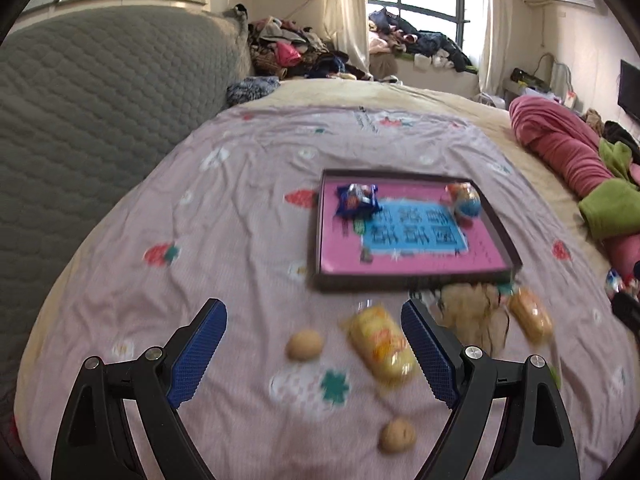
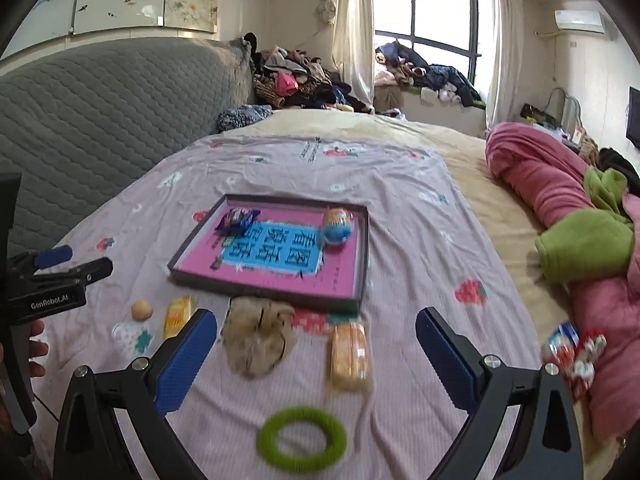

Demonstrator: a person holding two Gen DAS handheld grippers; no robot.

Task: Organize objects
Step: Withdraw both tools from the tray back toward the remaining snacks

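two items already in the tray (image 2: 362, 256): blue snack packet (image 2: 237, 219) at its far left corner, striped egg-shaped toy (image 2: 338, 226) at its far right corner. rest of the tray floor bare, showing only a pink and blue printed sheet.

still out on the bed sheet (image 2: 400, 184), near side of the tray: tan crumpled cloth (image 2: 258, 338) touching the tray's front wall, orange-yellow wrapped cake (image 2: 351, 354) just beside it, yellow wrapped snack (image 1: 382, 346), two small round nuts (image 1: 305, 345) and (image 1: 397, 435), green ring (image 2: 302, 438) nearest the right camera. red and blue wrappers (image 2: 572, 350) off to the right against the pink blanket (image 2: 536, 180).

left tongs (image 1: 314, 350) spread wide, nothing gripped; one nut and the yellow snack in view between the blue pads, apparently lying on the sheet, not touched. right tongs (image 2: 316, 356) equally wide open and empty, hovering over the cloth and the cake.

judged early on: roughly a quarter gathered, most pieces left to lift into the tray. both views blurred, so finer detail on the wrappers unreadable.
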